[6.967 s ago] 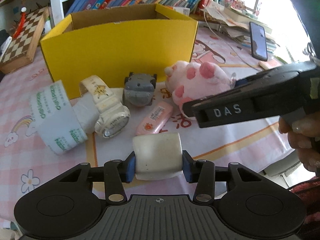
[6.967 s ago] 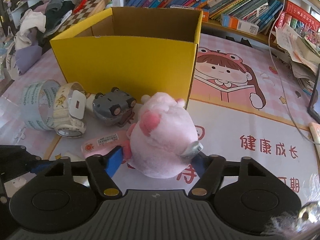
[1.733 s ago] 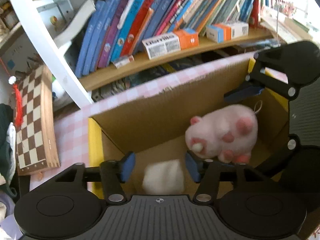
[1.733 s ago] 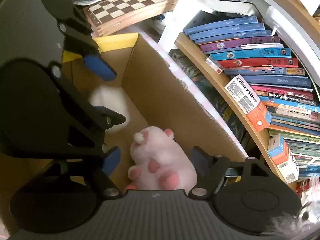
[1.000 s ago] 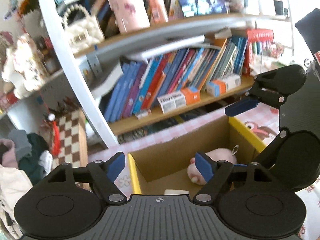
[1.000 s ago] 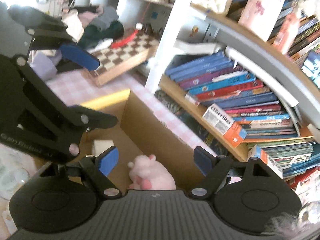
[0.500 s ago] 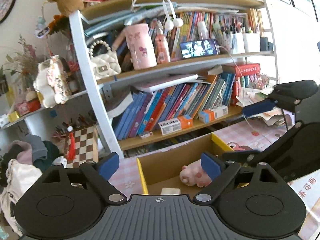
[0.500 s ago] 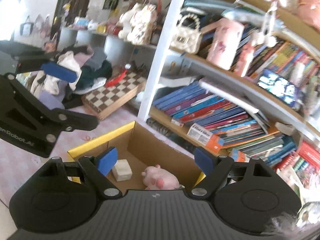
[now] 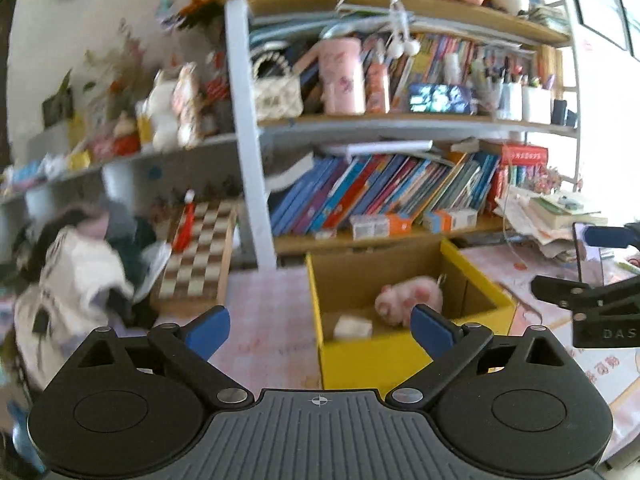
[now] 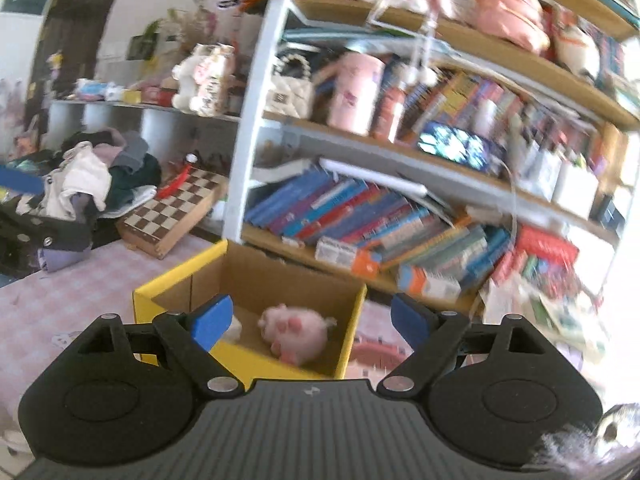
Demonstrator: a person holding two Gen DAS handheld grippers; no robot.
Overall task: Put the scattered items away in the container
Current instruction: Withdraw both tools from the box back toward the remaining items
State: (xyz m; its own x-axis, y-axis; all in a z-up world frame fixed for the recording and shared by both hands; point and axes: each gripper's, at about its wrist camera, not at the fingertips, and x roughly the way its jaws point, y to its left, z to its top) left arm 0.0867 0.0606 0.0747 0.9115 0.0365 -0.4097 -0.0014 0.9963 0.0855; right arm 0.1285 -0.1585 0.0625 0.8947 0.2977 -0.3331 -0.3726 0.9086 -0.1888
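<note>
Two toys [image 9: 409, 298] in box [image 9: 400, 354], bookshelf [image 9: 384, 208] behind.

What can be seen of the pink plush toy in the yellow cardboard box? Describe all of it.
The pink plush toy is soft, rounded and fuzzy, pale pink with darker pink paw pads. It lies on its side on the brown floor of the open yellow cardboard box, towards the right wall. A small white block lies apart from it. Neither gripper touches it.

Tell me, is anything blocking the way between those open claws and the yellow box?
Nothing visible does. The left gripper and right gripper hang open and empty above the yellow box, whose top is open. Inside lie only the pink plush and white block.
</note>
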